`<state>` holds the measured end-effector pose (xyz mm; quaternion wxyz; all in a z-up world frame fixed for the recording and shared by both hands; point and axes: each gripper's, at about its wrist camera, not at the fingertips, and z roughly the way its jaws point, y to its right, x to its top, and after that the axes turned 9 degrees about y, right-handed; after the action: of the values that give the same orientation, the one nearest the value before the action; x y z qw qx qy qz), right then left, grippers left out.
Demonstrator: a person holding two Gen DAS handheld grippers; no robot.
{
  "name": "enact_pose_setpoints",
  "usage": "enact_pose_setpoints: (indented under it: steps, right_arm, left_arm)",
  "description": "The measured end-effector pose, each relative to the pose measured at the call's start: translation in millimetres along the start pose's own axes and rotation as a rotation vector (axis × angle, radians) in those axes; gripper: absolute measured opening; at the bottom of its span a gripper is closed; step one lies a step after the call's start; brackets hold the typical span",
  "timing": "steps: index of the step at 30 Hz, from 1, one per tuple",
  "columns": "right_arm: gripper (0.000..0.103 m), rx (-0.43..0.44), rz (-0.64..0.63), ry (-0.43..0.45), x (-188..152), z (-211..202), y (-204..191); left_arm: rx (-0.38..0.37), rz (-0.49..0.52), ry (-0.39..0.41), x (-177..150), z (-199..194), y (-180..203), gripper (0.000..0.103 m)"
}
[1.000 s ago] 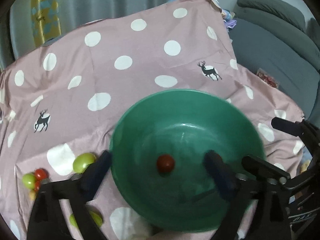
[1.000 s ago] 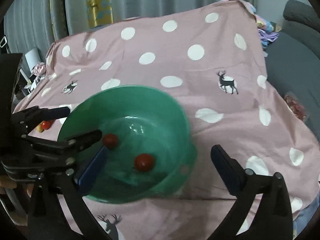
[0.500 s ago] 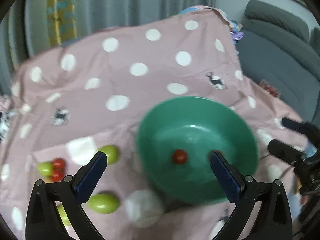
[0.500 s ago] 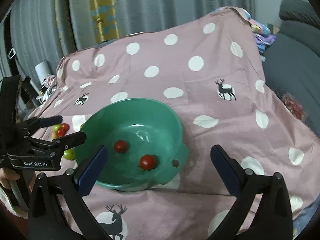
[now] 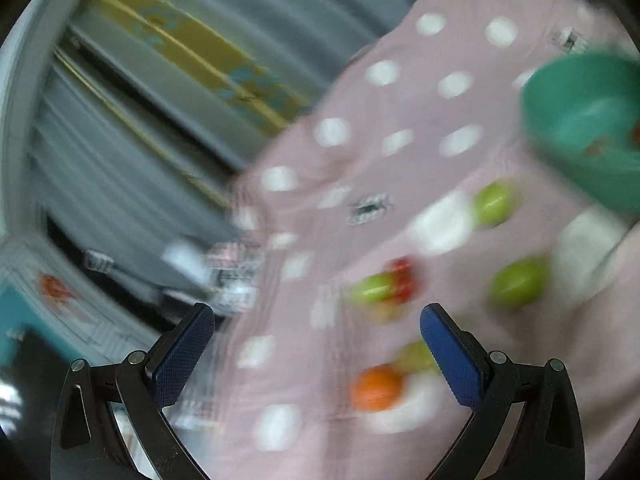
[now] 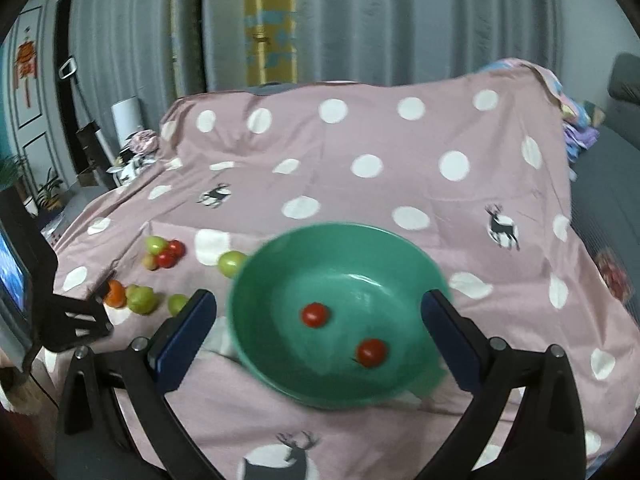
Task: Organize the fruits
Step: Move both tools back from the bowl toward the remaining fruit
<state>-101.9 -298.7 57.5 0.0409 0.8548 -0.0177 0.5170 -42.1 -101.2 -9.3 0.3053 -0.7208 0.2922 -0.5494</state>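
Note:
A green bowl (image 6: 280,272) sits on the pink spotted cloth and holds two red tomatoes (image 6: 315,315) (image 6: 371,352). My right gripper (image 6: 318,320) is open and empty, hovering in front of the bowl. To the bowl's left lie loose fruits: green ones (image 6: 231,263), red tomatoes (image 6: 170,254) and an orange one (image 6: 115,293). My left gripper (image 5: 316,344) is open and empty above these fruits; its view is blurred, with the orange fruit (image 5: 376,387), green fruits (image 5: 516,284) and the bowl (image 5: 580,120) at the upper right. The left gripper also shows at the left edge of the right wrist view (image 6: 76,316).
The pink cloth (image 6: 400,160) with white dots covers the whole surface. A grey sofa (image 6: 624,128) stands at the right. Grey curtains (image 6: 380,20) hang behind. Clutter (image 6: 128,148) sits beyond the cloth's left edge.
My left gripper has swung left and away from the bowl to above the loose fruits. My right gripper has pulled back and higher. The bowl holds two tomatoes as before.

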Motion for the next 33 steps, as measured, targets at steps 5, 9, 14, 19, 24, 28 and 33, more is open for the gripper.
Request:
enact_pose_setpoints:
  steps: [5, 9, 14, 19, 24, 28, 33]
  right_arm:
    - [0.103, 0.055, -0.062, 0.001, 7, 8, -34]
    - [0.103, 0.088, -0.115, 0.004, 12, 13, -60]
    - [0.103, 0.115, -0.154, 0.011, 15, 15, -77]
    - [0.103, 0.107, -0.151, 0.003, 15, 18, -78]
    - [0.103, 0.101, -0.145, 0.000, 14, 18, -73]
    - [0.103, 0.083, -0.140, -0.014, 12, 20, -66]
    - [0.103, 0.086, -0.114, -0.014, 12, 21, -62]
  left_arm:
    - [0.190, 0.208, 0.015, -46, 6, -10, 0.102]
    - [0.167, 0.053, -0.057, -61, 6, -44, 0.102]
    - [0.480, 0.154, 0.040, -64, -5, -62, 0.102]
    - [0.411, 0.165, 0.032, -69, 3, -62, 0.103]
    - [0.233, -0.008, 0.034, -65, -6, -56, 0.103]
    - [0.062, -0.123, -0.010, -53, -8, -58, 0.103]
    - [-0.063, -0.261, -0.053, -51, -2, -61, 0.103]
